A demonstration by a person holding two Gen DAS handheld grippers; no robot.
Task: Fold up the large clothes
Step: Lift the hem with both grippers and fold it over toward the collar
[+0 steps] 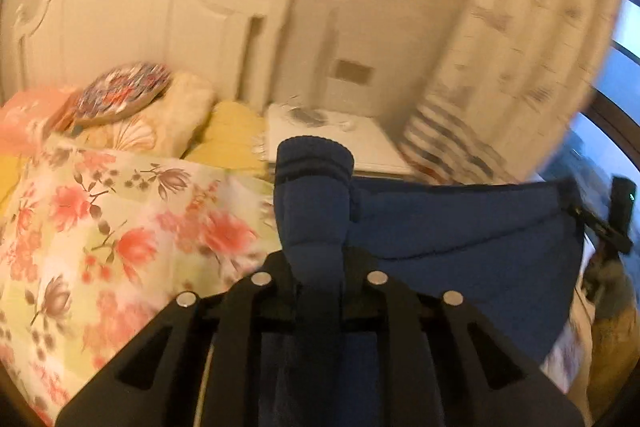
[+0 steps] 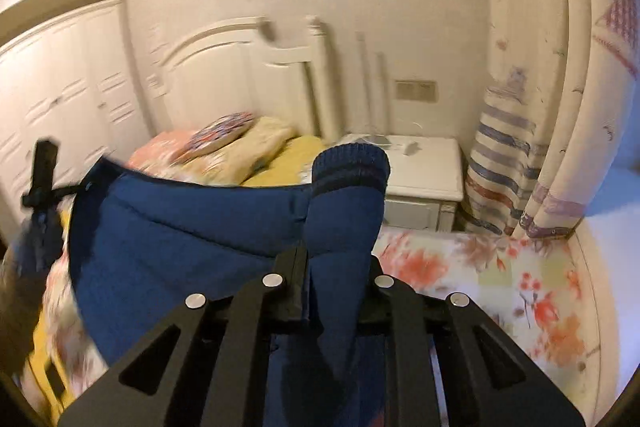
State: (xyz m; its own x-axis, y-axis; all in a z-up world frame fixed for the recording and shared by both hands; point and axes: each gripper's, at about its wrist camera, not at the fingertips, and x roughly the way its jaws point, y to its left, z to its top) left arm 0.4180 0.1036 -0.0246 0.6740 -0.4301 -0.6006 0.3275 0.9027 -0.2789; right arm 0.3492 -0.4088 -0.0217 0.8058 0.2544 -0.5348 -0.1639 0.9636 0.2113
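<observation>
Folding looks barely begun: left gripper [image 1: 318, 267] and right gripper [image 2: 336, 267] each clamp a ribbed cuff of the navy sweater [image 1: 460, 227], stretched unfolded above the floral bedspread [image 1: 100, 227]

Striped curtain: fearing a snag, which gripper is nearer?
Right. The right gripper grips the navy garment on the side of the striped curtain; the left gripper is farther off, across the garment.

Jacket [image 1: 460, 227] lower part hidden behind jaws, curtain [image 1: 520, 47] blurred (motion), nightstand [image 2: 424, 163] clutter unreadable
</observation>
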